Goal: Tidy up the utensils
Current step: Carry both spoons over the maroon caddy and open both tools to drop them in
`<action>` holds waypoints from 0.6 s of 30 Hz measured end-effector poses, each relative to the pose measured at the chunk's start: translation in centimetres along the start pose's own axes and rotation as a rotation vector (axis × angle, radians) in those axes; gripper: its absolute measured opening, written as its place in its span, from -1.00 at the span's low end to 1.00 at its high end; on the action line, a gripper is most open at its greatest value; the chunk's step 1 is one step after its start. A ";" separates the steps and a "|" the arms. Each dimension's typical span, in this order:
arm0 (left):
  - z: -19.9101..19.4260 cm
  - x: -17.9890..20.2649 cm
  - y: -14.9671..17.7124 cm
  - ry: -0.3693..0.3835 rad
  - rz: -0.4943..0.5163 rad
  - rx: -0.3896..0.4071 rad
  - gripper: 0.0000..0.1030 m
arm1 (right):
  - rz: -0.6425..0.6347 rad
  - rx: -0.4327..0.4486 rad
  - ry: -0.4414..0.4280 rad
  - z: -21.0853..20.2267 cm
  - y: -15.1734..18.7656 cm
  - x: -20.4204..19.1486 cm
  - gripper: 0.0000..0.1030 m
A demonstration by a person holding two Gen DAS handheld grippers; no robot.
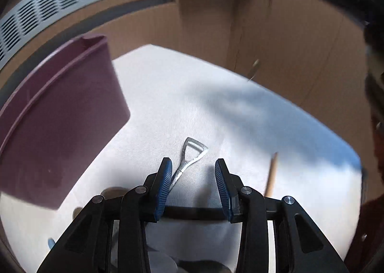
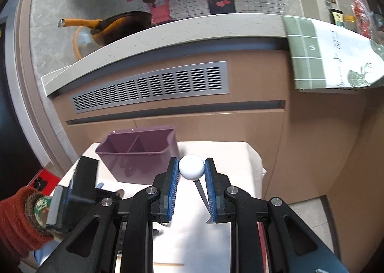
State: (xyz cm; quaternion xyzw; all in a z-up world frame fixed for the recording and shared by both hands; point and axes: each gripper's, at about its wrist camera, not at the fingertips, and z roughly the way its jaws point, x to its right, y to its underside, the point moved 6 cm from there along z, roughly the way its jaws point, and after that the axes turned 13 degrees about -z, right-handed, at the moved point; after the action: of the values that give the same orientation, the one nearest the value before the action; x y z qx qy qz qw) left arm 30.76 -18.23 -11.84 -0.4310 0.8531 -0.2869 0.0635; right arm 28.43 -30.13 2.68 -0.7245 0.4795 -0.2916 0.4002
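In the left wrist view my left gripper point(image 1: 193, 168) is open above the white table point(image 1: 168, 95). A metal bottle opener point(image 1: 189, 160) lies between its fingers, close to the left pad. A wooden chopstick point(image 1: 271, 174) lies to the right. The purple utensil holder point(image 1: 57, 124) stands to the left. In the right wrist view my right gripper point(image 2: 191, 169) is shut on a utensil with a white ball head point(image 2: 191, 167) and a thin metal stem that runs down between the pads. The purple holder point(image 2: 141, 153), with two compartments, stands just ahead and left of it.
The left gripper's body point(image 2: 79, 189) and a red-sleeved hand point(image 2: 21, 215) show at the left of the right wrist view. A kitchen counter point(image 2: 168, 30) with a pan point(image 2: 120, 24) and a green cloth point(image 2: 304, 52) stands behind the table. Brown cabinet fronts point(image 1: 276, 45) surround the table.
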 end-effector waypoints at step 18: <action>1.3 1.2 -2.9 -0.089 0.001 -0.008 -0.51 | 0.073 -0.004 -0.002 -0.5 2.4 1.8 -0.61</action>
State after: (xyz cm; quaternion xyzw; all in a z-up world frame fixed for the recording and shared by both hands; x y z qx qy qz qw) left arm 32.51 -21.08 -11.19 -0.4430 0.8509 -0.2640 0.0998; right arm 27.60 -32.44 0.93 -0.7076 0.5059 -0.2751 0.4096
